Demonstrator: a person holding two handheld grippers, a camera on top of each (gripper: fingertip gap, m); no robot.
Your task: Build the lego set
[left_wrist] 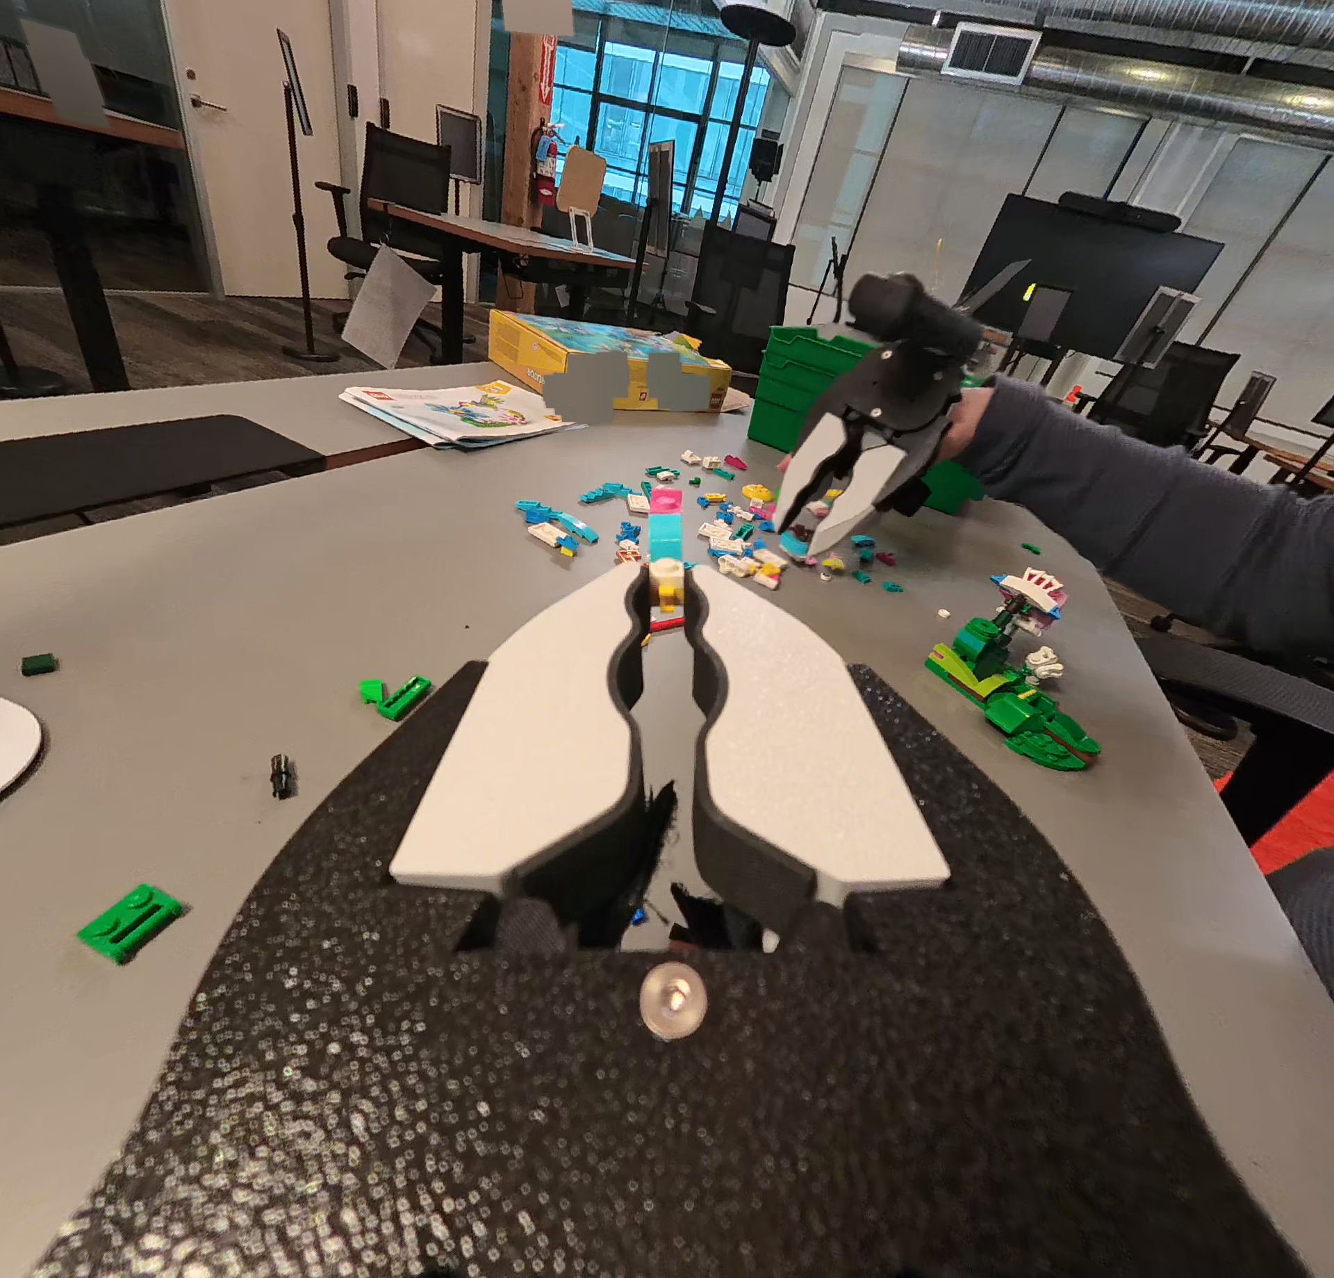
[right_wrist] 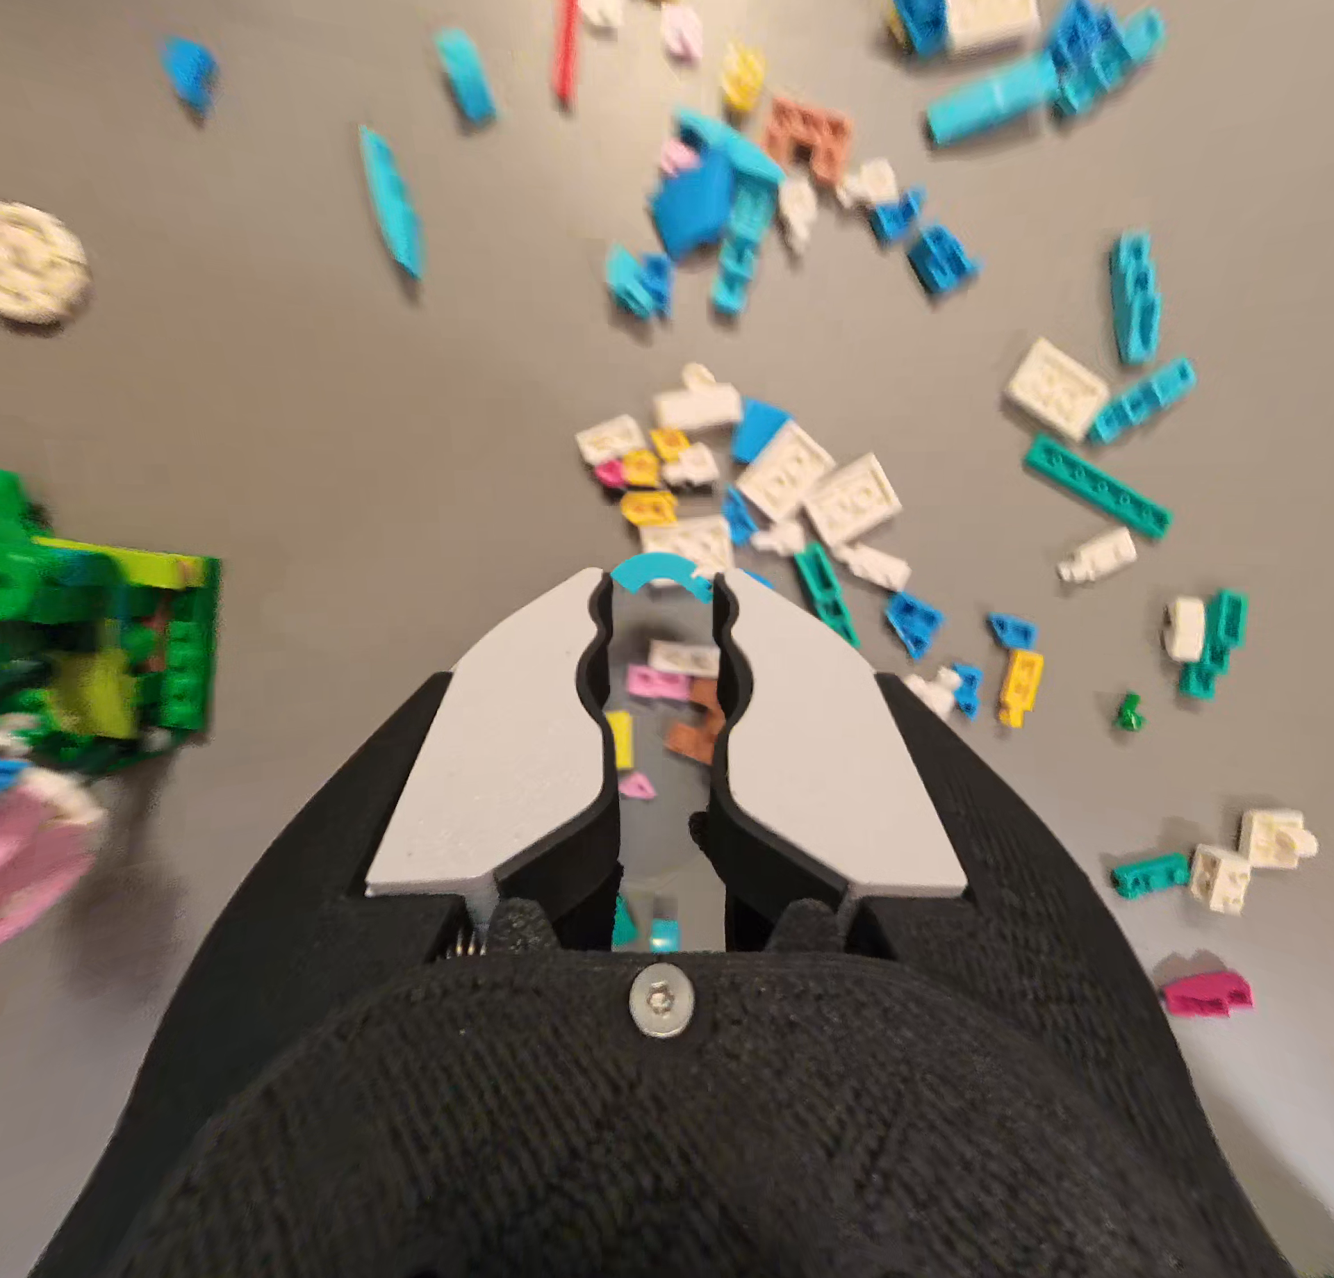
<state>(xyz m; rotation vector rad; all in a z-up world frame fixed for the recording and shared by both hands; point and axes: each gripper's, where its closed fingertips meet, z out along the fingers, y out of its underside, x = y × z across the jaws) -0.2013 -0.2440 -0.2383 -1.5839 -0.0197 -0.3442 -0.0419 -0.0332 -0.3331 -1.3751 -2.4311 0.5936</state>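
Note:
My left gripper (left_wrist: 665, 579) is shut on a small lego assembly (left_wrist: 665, 537) with a pink top, a teal middle and a white and yellow base, held above the grey table (left_wrist: 289, 565). My right gripper (right_wrist: 660, 579) is shut on a small blue arch piece (right_wrist: 653, 569) and hovers over the pile of loose bricks (right_wrist: 794, 478). In the left wrist view the right gripper (left_wrist: 808, 532) points down at that pile (left_wrist: 722, 528). A built green leaf model with a pink and white flower (left_wrist: 1010, 673) stands on the right; it also shows in the right wrist view (right_wrist: 108, 651).
Green plates (left_wrist: 130, 922) (left_wrist: 395, 694) and a small black part (left_wrist: 281, 774) lie on the left. An instruction booklet (left_wrist: 462, 413), a yellow box (left_wrist: 613, 362) and green bins (left_wrist: 801, 384) sit at the back. A white disc (left_wrist: 14, 745) is at the left edge. The tips of one gripper are about 30 centimetres away from the tips of the other.

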